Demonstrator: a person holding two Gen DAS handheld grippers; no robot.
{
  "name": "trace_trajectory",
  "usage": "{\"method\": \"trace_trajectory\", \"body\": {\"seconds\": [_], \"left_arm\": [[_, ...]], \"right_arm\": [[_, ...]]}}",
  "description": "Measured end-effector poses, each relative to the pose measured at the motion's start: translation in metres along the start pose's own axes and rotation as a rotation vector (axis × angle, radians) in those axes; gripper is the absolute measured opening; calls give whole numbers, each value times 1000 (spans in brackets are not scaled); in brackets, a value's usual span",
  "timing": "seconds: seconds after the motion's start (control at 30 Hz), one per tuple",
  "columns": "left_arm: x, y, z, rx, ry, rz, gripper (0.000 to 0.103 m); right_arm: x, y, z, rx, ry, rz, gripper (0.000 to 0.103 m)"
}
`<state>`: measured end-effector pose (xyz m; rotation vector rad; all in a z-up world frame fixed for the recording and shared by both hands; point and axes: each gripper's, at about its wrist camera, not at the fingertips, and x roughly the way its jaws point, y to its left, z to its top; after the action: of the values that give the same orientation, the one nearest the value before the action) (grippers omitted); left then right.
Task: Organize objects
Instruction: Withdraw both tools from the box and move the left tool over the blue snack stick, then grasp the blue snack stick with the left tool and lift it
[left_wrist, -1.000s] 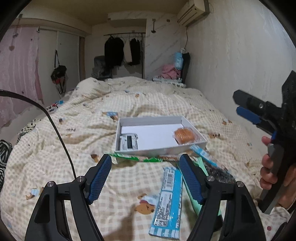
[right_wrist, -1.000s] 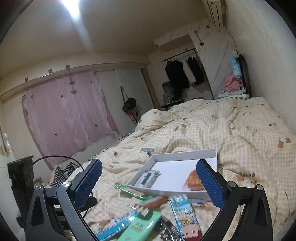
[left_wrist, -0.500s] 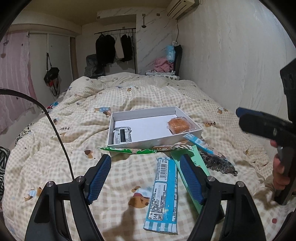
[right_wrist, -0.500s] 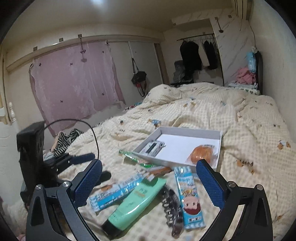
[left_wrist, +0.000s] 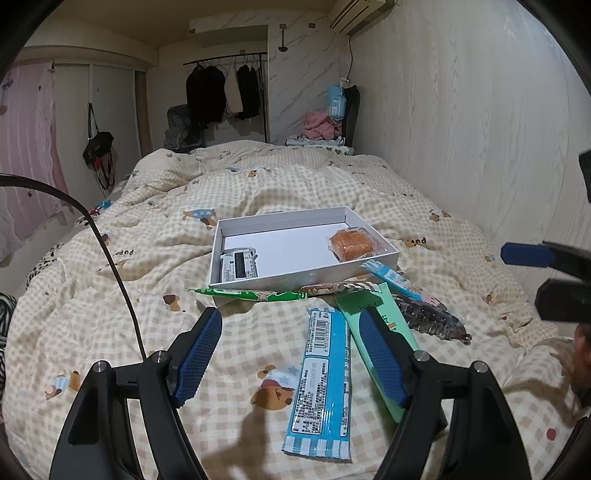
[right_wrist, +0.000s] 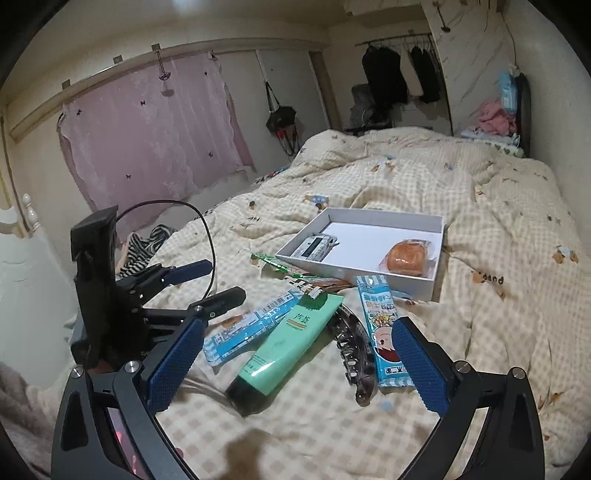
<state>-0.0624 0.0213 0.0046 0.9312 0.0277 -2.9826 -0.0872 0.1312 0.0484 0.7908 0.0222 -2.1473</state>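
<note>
A white open box lies on the bed, holding a grey calculator-like device and a wrapped orange bun. In front of it lie a long green snack stick, a blue barcode packet, a green tube, a dark hair claw and a blue cartoon packet. My left gripper hangs open and empty just before the barcode packet. My right gripper is open and empty over the tube and claw.
The items rest on a rumpled checked quilt that covers the whole bed. A wall runs along the right side. A pink curtain and a clothes rack stand beyond. A black cable trails from the left gripper.
The right wrist view has tipped down and swung left, bringing the loose items and the left gripper into view. The left view has shifted only slightly. Both grippers stay open.
</note>
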Motion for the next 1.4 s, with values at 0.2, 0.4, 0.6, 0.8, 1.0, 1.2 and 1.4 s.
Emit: {"method": "trace_trajectory", "body": {"seconds": [0.2,0.4,0.6,0.8,1.0,1.2,1.4], "left_arm": [[18,1,-5,6,107,-87,81],[33,-5,-11,25,201,-113,81],[40,0,-15,-7,240,-121,66],[54,-15,-21,75,325,-114,54],[41,-3,-19,11,251,-123,28],[16,30,-15,-154,114,-173,28],[24,56,-17,-304,143,-150,28]], "right_arm": [[18,-6,-21,64,-20,-67,102],[18,-11,-25,83,-25,-60,102],[20,-16,-27,105,-15,-53,102],[20,-16,-28,101,-9,-54,102],[21,-17,-28,111,-8,-50,102],[22,-19,-29,121,-1,-47,102],[24,-22,-29,132,9,-44,102]]}}
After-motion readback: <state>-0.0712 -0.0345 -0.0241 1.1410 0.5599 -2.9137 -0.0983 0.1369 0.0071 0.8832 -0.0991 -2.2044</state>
